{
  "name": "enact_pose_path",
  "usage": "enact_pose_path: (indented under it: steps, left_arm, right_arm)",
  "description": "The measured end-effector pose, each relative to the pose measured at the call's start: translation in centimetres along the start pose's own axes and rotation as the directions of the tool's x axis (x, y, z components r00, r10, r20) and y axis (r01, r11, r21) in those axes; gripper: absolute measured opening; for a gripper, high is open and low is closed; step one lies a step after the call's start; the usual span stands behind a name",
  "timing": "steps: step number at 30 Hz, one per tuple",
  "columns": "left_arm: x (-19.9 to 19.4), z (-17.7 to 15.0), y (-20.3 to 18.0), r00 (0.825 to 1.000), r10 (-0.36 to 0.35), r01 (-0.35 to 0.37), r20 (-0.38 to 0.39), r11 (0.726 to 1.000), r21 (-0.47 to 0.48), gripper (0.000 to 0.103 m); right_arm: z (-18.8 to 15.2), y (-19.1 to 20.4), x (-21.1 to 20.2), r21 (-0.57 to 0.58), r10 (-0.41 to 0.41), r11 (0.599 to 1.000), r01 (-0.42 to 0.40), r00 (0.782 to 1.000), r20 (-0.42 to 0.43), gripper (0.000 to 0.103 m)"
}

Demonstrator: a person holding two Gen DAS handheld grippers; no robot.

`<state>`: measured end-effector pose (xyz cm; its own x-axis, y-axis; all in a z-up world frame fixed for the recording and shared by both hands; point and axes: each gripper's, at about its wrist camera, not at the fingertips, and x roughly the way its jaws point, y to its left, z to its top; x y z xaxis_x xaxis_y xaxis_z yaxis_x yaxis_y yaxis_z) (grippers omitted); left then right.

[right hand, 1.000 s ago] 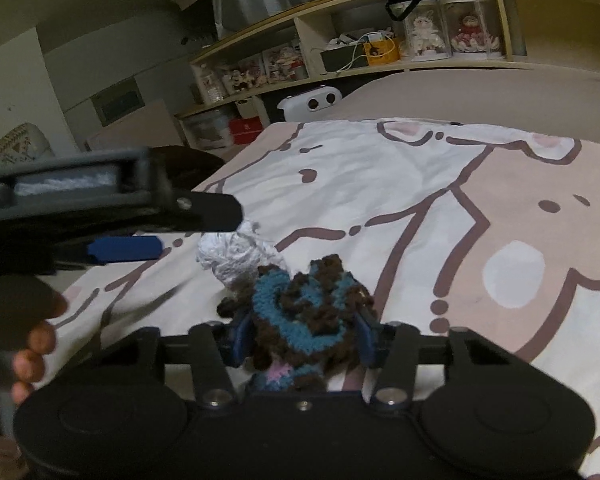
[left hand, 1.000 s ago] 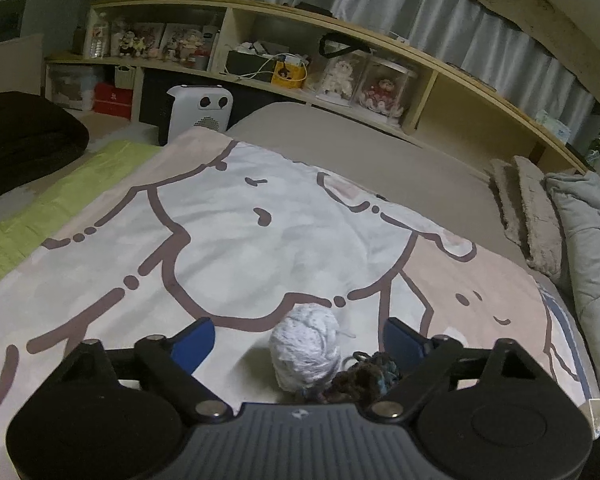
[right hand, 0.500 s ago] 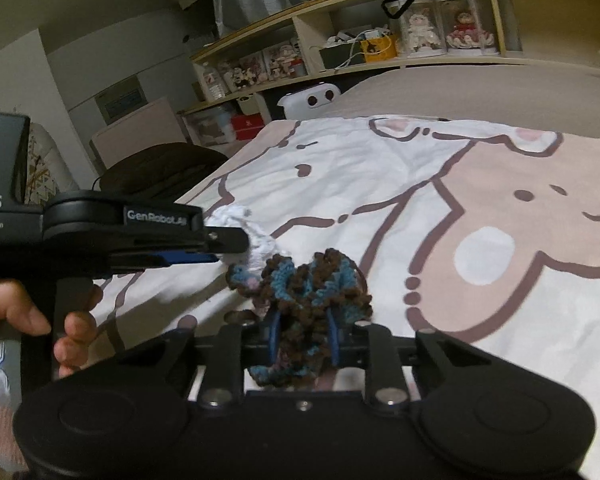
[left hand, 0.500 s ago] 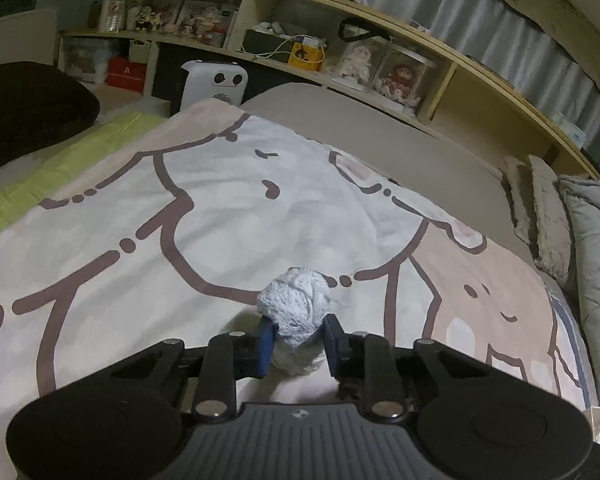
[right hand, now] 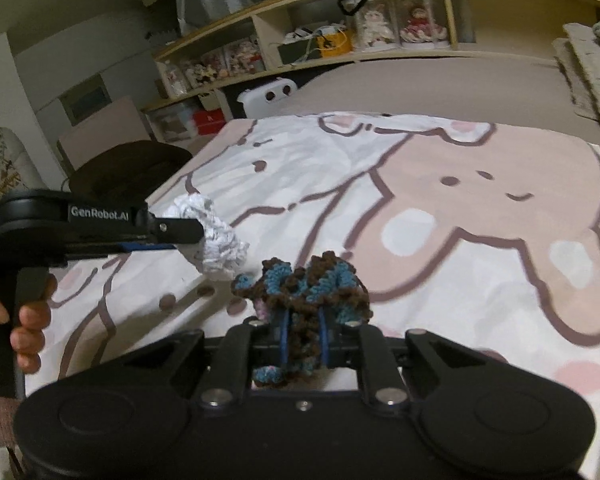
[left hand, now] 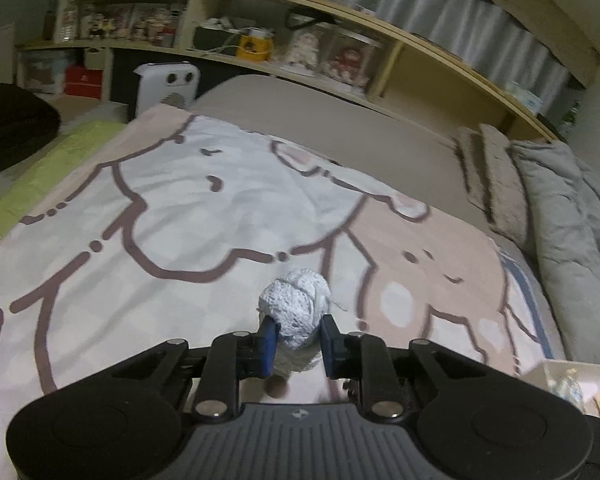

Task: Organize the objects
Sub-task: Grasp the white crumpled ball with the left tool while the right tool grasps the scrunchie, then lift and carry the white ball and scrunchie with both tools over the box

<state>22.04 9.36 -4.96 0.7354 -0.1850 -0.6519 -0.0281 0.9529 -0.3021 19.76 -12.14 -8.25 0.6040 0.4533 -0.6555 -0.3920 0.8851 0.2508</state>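
Left wrist view shows my left gripper (left hand: 296,340) clamping the white yarn ball (left hand: 296,310) at lower centre, my right gripper (right hand: 303,338) pinching the brown-and-blue crochet piece (right hand: 308,290) above the bedspread (right hand: 440,208); both picked, neither stowed.

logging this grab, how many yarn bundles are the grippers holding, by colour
white: 1, the white yarn bundle in the left gripper
brown and blue: 1, the brown and blue yarn bundle in the right gripper
total: 2
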Motion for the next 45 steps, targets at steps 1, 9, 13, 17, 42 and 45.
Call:
enact_pose_path:
  steps: [1, 9, 13, 17, 42, 45]
  left_arm:
    - [-0.2, -0.1, -0.3, 1.0, -0.012, 0.012, -0.005, 1.0, 0.006, 0.024]
    - [-2.6, -2.6, -2.6, 0.991, -0.109, 0.113, -0.08, 0.993, 0.042, 0.024]
    - [-3.5, -4.0, -3.4, 0.985, -0.113, 0.123, -0.133, 0.99, 0.069, 0.024]
    - [-3.9, -6.2, -3.5, 0.971, -0.084, 0.108, -0.223, 0.989, 0.096, 0.024]
    - [-2.2, -7.8, 0.6, 0.977, 0.013, -0.064, -0.213, 0.97, -0.235, 0.06]
    - [-1.4, -8.4, 1.0, 0.97, 0.006, -0.081, -0.244, 0.951, -0.298, 0.06]
  right_arm:
    - [-0.2, -0.1, -0.6, 0.006, -0.008, 1.0, 0.008, 1.0, -0.01, 0.015]
    - [-4.0, -1.6, -6.4, 0.095, -0.075, 0.992, 0.081, 0.995, -0.067, 0.015]
    - [-6.0, -2.3, -8.0, 0.18, -0.083, 0.978, 0.1, 0.991, -0.101, 0.015]
    - [-7.6, -2.5, -8.8, 0.204, -0.091, 0.972, 0.118, 0.987, -0.135, 0.016]
    - [-8.7, -3.2, -6.8, 0.22, -0.094, 0.967, 0.131, 0.981, -0.169, 0.054]
    - [-8.6, -3.2, -6.2, 0.211, -0.11, 0.966, 0.146, 0.978, -0.175, 0.062]
